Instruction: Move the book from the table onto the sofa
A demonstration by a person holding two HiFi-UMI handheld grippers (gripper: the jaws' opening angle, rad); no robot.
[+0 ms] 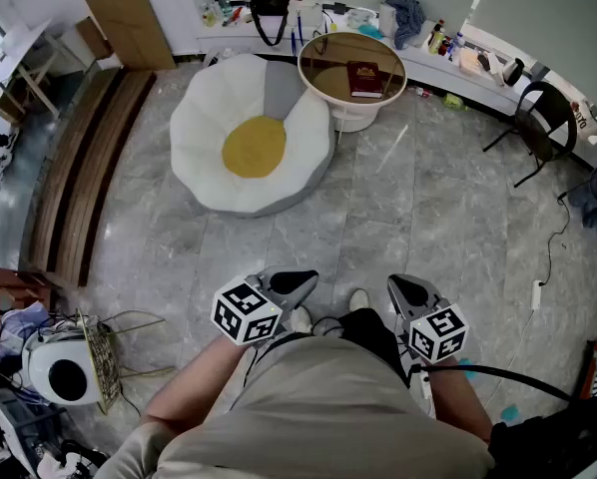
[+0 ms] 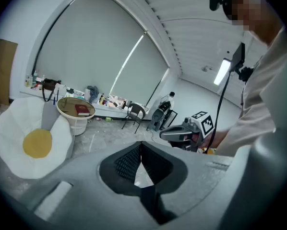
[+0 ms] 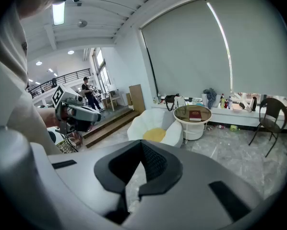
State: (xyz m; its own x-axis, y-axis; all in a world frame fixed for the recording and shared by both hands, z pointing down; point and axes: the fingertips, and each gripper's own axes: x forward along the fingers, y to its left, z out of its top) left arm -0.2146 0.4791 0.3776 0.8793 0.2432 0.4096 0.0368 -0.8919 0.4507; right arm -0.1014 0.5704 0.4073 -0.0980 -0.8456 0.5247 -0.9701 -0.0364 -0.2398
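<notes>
A dark red book (image 1: 364, 78) lies flat on the round glass-topped table (image 1: 323, 73) at the far side of the room; the book (image 2: 82, 110) and the table also show small in the left gripper view, and the book (image 3: 195, 114) in the right gripper view. Beside the table sits the white flower-shaped sofa (image 1: 209, 138) with a yellow centre cushion (image 1: 254, 146). My left gripper (image 1: 300, 281) and right gripper (image 1: 400, 289) are held close to my body, far from the book, both shut and empty.
Wooden steps (image 1: 84, 168) run along the left. A black chair (image 1: 533, 118) stands at the right by a cluttered ledge (image 1: 448, 53). A wire basket and a white appliance (image 1: 64, 372) sit near my left. A cable (image 1: 553, 242) trails over the grey floor tiles.
</notes>
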